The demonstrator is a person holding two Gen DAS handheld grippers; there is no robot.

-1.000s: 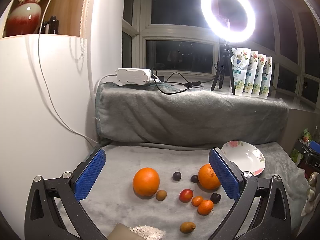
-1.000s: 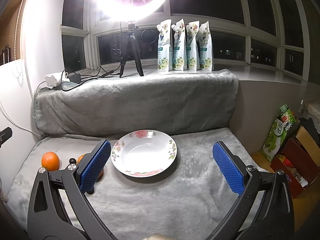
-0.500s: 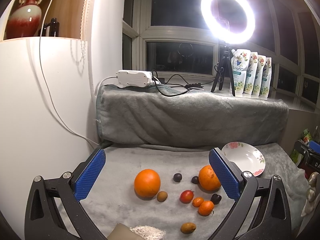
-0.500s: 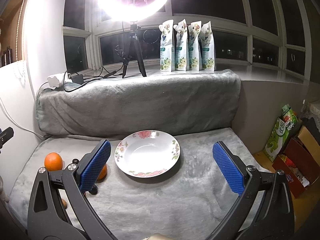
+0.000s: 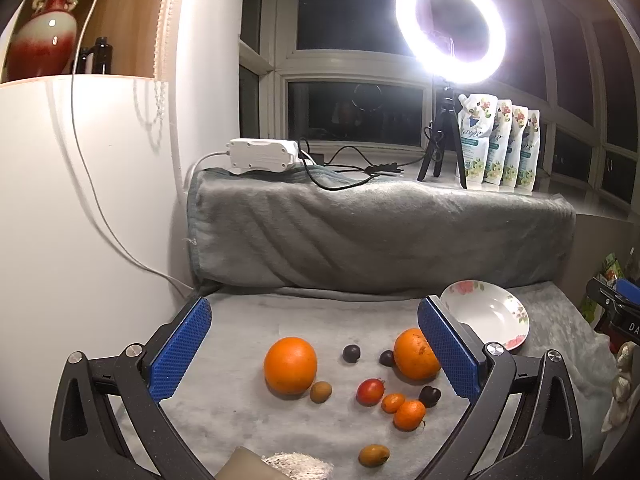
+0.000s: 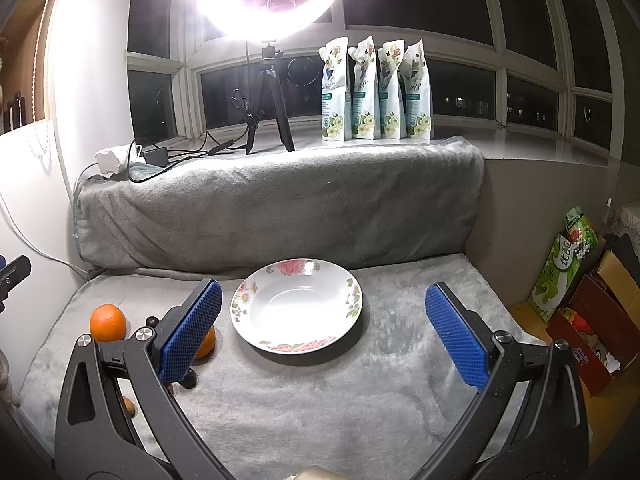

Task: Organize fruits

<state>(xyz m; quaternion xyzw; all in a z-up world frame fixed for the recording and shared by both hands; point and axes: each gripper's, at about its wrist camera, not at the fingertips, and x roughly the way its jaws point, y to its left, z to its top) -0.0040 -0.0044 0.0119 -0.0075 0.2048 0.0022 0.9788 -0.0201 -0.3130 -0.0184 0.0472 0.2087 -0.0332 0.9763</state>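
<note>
Left wrist view shows us our left gripper (image 5: 314, 354) with fingers spread wide and empty above the grey blanket (image 5: 248, 412); a large orange (image 5: 290, 365) lies between them, a second orange (image 5: 414, 354) touches the right finger's edge, and smaller fruits (image 5: 370, 391) scatter nearby. From the right wrist we see our right gripper (image 6: 320, 334), fingers wide apart, framing the empty floral plate (image 6: 297, 305).
</note>
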